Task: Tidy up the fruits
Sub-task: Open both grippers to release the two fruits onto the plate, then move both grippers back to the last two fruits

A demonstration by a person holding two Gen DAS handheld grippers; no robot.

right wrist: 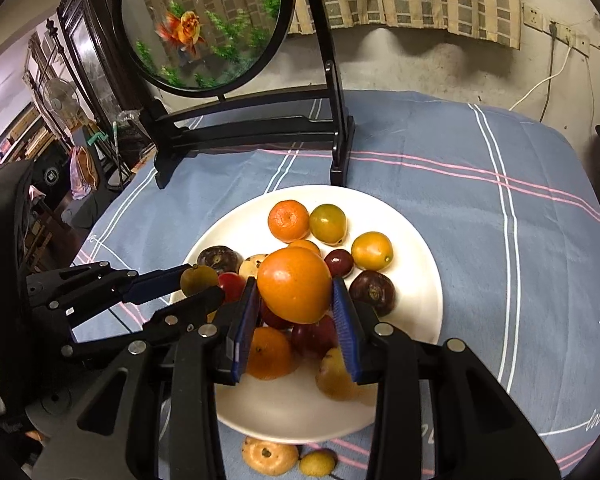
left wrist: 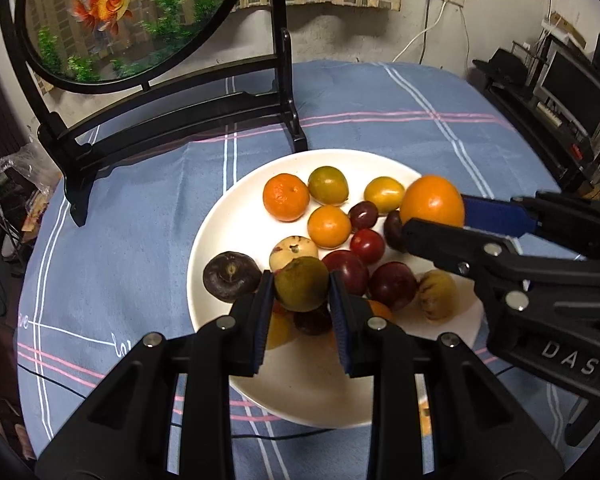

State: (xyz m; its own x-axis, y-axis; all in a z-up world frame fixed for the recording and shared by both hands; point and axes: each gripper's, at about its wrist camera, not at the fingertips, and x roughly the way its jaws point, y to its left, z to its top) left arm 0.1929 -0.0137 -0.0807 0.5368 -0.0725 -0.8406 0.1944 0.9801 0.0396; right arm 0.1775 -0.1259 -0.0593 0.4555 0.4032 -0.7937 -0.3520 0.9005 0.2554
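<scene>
A counter under a blue plaid cloth (left wrist: 140, 240) fills both views, with a black-framed round goldfish screen (left wrist: 140, 20) standing at its far side. Near the middle sits a wide white plate (left wrist: 220, 240) already carrying most of the fruit: a mandarin (left wrist: 286, 197), a few yellow-green fruits, several dark red plums and a near-black fruit (left wrist: 231, 276) by the plate's left rim.

The left gripper (left wrist: 302, 298) pinches a brownish-green fruit (left wrist: 302, 285) between its blue pads, held above the plate's near half. The right gripper (right wrist: 296, 312) clamps a large orange (right wrist: 294, 290), also over the plate.

The job looks well advanced, since the plate holds over a dozen pieces. What appears left is setting down the two held fruits and collecting two pieces lying on the cloth just beyond the near rim: a spotted pale fruit (right wrist: 270, 454) and a small yellow fruit (right wrist: 318, 463).

Readable writing is scarce: raised letters "DAS" (left wrist: 568, 358) on the right gripper's body, and white cursive on the cloth that seems to read "love" (right wrist: 598, 420).
</scene>
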